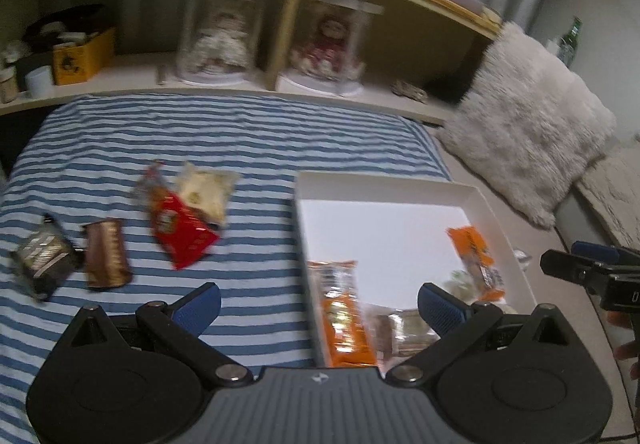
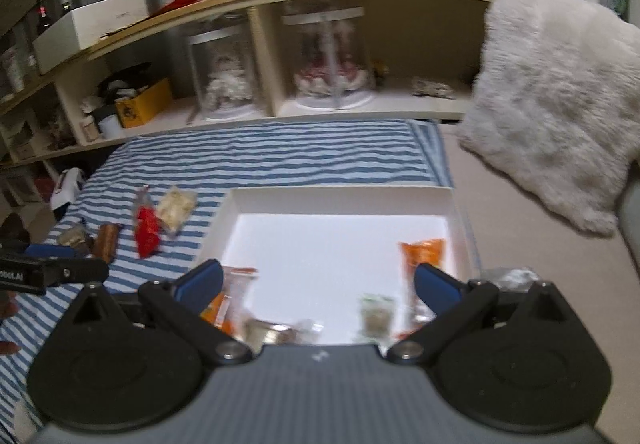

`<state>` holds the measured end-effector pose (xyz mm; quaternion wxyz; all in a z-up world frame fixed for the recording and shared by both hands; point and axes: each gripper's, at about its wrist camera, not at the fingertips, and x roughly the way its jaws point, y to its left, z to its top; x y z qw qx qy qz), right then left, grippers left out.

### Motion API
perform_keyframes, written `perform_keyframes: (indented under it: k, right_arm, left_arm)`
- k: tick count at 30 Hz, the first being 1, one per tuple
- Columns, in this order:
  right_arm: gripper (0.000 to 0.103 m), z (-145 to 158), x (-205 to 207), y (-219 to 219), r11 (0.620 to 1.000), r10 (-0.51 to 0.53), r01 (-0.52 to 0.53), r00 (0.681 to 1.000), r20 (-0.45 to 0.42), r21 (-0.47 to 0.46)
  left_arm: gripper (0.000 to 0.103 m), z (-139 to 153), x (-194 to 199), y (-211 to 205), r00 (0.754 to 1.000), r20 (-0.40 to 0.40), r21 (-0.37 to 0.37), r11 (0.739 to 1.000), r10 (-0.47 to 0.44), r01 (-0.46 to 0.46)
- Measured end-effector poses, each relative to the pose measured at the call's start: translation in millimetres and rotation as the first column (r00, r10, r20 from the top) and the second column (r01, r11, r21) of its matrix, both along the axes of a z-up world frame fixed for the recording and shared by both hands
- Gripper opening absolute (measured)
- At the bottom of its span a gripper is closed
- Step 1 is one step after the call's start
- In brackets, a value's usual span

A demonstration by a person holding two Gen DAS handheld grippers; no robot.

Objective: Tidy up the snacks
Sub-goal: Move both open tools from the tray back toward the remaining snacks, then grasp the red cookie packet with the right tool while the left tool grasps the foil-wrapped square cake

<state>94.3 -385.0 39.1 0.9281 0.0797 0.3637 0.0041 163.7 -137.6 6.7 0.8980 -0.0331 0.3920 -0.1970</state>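
Snacks still loose on the striped bed, far left to right. Dark wrapped packet at the far left, tilted. Just beside it, brown bar, long axis running roughly away from the camera. Further right, red packet, long axis diagonal, upper end partly lapping the pale packet; a clear-wrapped snack touches its upper left. All blurred; labels unreadable.

Left gripper: jaws spread wide, nothing between them, straddling the left wall of the white box. Loose snacks lie ahead and to the left of these jaws.

Inside the box, left to right: orange packet along the left wall, long axis front to back; a brownish clear packet at the near edge; second orange packet against the right wall, tilted. Right wrist view adds a small greenish packet near the front.

Right gripper: jaws likewise spread and empty, held over the near part of the box, pointing into it.

Fluffy cushion at far right, off the stripes.

Judgement: sorting about half done, five or so pieces left outside. Left gripper the nearer by far to the loose group; red packet probably closest. Next reach goes forward-left, jaws turned to close across the packet's short width, not along the diagonal.
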Motion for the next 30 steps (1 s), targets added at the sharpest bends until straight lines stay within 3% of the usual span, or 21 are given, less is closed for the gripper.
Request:
perform_keyframes:
  k: [13,22,30]
  right_arm:
    - [0.103,-5.6,54.6,96.3,0.989,0.142,-0.143,0.989,0.036,0.032]
    - [0.103,-29.8,91.4,157.9,0.977,0.186,-0.19,0.982,0.044,0.098]
    - [0.103,-66.1,120.3,204.9,0.964,0.263,-0.264,0.961,0.088,0.006]
  left_arm:
    - [0.103,2.8,19.0,93.5,0.99,0.02,-0.02,0.99,0.138,-0.137]
    - [0.103,-8.7,43.7,151.3,0.971,0.024,-0.035,0.971,0.237,-0.237]
    - [0.103,-17.2,72.1,197.1,0.948,0.031,-0.077,0.947,0.316,-0.313]
